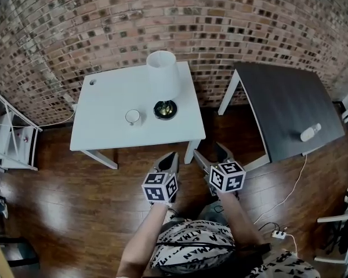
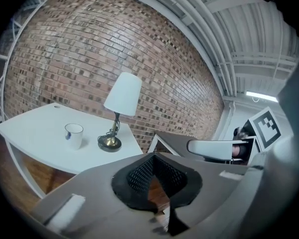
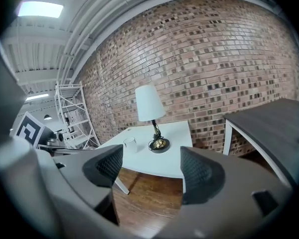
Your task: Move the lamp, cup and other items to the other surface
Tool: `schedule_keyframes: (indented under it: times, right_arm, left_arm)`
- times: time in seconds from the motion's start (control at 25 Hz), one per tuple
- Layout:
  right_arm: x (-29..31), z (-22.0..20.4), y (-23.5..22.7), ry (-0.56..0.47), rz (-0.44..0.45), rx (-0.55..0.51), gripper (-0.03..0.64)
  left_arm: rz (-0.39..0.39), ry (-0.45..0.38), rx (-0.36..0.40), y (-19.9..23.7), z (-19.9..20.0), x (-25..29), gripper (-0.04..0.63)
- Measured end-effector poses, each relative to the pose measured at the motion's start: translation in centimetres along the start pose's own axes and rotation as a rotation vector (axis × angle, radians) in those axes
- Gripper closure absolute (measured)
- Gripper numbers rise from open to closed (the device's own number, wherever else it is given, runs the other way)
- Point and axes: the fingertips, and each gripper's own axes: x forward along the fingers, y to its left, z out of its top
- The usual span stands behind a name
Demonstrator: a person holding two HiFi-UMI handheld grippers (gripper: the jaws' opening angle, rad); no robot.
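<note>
A lamp with a white shade and a brass base stands on the white table, toward its right side. A white cup sits just left of the lamp's base. Both show again in the left gripper view, lamp and cup, and in the right gripper view, lamp and cup. My left gripper hangs over the floor in front of that table, its jaws shut with nothing in them. Beside it my right gripper stands open and empty. The dark table is to the right.
A white oblong object lies on the dark table's right part. A brick wall runs behind both tables. White shelving stands at the left, and a power strip with cables lies on the wood floor at the right.
</note>
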Motion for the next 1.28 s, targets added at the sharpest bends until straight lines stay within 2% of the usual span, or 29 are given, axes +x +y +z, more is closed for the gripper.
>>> schedule_keyframes:
  times: [0.2,0.44,0.84,0.96,1.04,1.12,1.16,1.24,1.28]
  right_arm:
    - [1.1,-0.8,3.1,0.019,0.019,-0.014,0.259]
    - [3.9,-0.6,3.9,0.038,0.041,-0.029,0.270]
    - [14.8,1.6,8.2,0.030,0.164,-0.105,0.236]
    - [18.2,2.2,7.3,0.044,0.127,-0.124,0.233]
    - [20.5,2.2,5.9,0.054,0.099,-0.128,0.209]
    - [22.9,2.2,4.2,0.026,0.088,-0.121,0.210]
    - [24.0,2.3,3.3,-0.002,0.085,-0.117,0.217]
    - [26.2,2.9,1.6,-0.056,0.071,-0.117,0.273]
    - [27.3,3.2,0.8,-0.071,0.064,-0.117,0.273]
  left_arm:
    - [0.015,0.000,0.013,1.9,0.4,-2.6,0.595]
    - [0.062,-0.023,-0.014,4.4,1.2,-3.6,0.595]
    - [0.181,-0.038,-0.017,12.0,3.0,-2.8,0.595]
    - [0.197,-0.024,-0.011,13.7,3.9,-1.5,0.595]
    - [0.197,-0.017,-0.006,14.5,4.4,-0.3,0.595]
    - [0.191,-0.005,-0.002,15.0,4.5,1.0,0.595]
    - [0.186,0.002,0.003,15.1,4.5,1.6,0.595]
    - [0.175,0.021,0.012,15.4,4.3,2.9,0.595]
    - [0.169,0.030,0.017,15.5,4.2,3.6,0.595]
